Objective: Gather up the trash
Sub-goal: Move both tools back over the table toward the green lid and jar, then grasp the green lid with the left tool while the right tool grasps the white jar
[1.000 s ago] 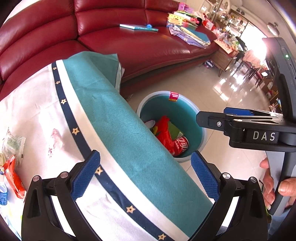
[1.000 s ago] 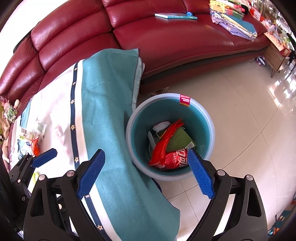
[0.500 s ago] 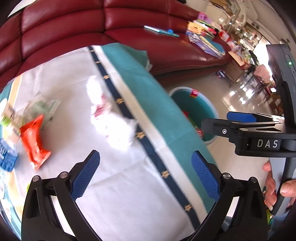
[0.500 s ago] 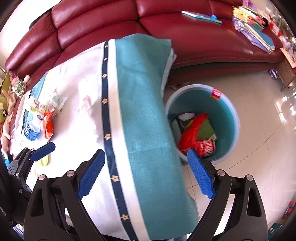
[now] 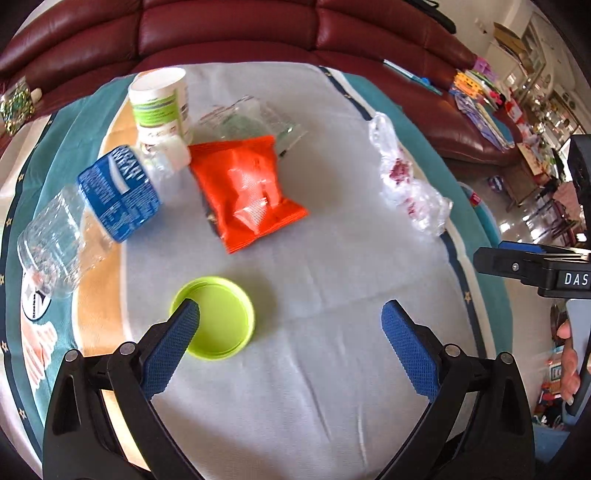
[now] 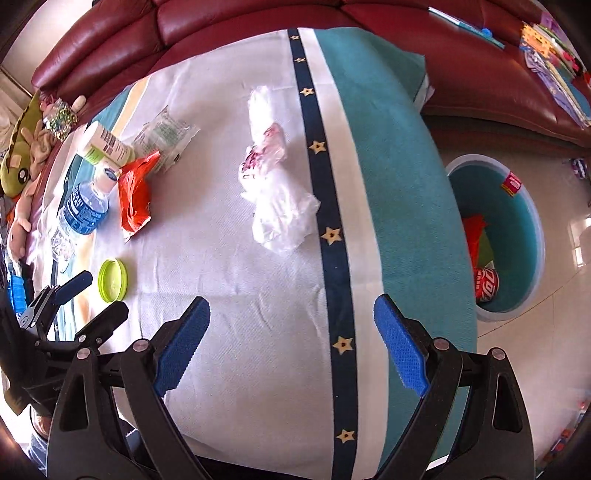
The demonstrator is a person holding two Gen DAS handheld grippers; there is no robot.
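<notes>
Cloth-covered counter (image 6: 258, 332) stood before red sofa (image 5: 258, 29). Bottle (image 5: 92, 206) lay flat, cap toward sofa. Both claws, left (image 5: 291, 343) and right (image 6: 291, 339), apart, empty.

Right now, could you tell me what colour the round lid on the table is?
Lime green. The lid shows best in the left wrist view.

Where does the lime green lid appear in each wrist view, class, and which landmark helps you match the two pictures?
Left wrist view: the lime green lid lies low and left of centre, partly behind the left tongs' left finger.
Right wrist view: the lid sits at the far left, beside the left tongs.
Shared landmark: the orange snack packet, just beyond the lid in both.
</notes>
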